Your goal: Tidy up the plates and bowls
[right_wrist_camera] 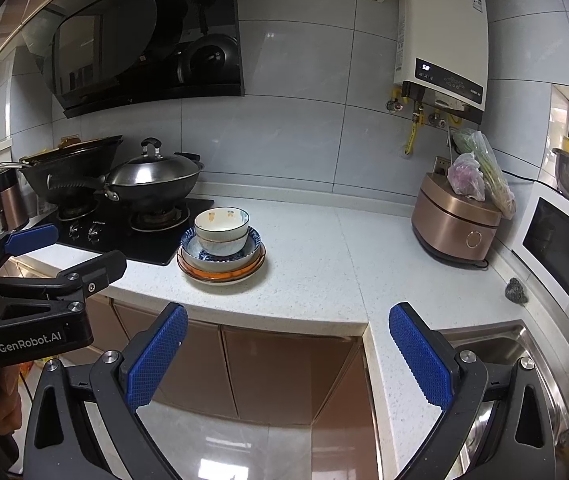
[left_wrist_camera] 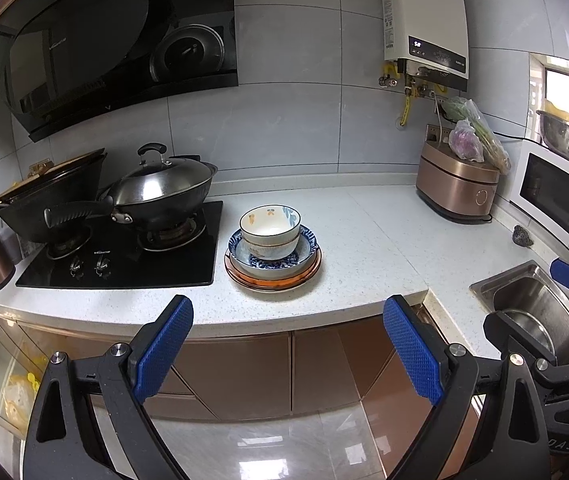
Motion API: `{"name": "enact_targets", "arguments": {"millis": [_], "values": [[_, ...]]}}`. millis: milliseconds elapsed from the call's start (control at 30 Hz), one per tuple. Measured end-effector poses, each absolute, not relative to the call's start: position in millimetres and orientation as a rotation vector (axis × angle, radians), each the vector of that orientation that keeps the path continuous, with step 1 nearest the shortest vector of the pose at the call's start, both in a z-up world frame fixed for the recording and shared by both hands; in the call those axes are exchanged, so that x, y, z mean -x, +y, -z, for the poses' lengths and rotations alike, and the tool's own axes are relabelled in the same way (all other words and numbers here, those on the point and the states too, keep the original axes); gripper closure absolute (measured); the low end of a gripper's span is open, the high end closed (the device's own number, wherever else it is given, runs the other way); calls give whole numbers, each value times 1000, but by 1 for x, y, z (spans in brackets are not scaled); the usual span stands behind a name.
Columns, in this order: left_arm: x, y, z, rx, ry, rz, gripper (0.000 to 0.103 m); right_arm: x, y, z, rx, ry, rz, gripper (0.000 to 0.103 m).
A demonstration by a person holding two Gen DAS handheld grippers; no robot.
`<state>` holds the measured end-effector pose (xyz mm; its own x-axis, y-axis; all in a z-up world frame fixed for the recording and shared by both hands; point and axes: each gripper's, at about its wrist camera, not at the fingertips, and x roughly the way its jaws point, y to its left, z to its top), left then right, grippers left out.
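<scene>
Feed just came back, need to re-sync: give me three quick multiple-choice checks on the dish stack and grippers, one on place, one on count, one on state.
1. The dish stack stands:
A. in the sink
B. on the counter right of the stove
C. on the microwave

2. White bowls nested on top:
A. two
B. one
C. four

3. Both grippers are:
A. shut on a bowl
B. shut, empty
C. open, empty

Answers:
1 B, it sits beside the stove.
2 A, the top bowl sits in a second.
3 C, left gripper and right gripper show spread pads, nothing between.

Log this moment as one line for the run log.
left claw: open, empty | right claw: open, empty | bowls stacked on plates on counter, beside stove | untouched
</scene>
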<state>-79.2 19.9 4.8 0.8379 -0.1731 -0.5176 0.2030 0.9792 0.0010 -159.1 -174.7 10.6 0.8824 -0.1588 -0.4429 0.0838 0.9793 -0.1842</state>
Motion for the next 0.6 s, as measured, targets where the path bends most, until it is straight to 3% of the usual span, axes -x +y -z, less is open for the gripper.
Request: {"name": "enact_targets", "arguments": {"millis": [600], "values": [[83,24,-4,-62,534,192,10,156,-171,-9,156,479,124,0]]}}
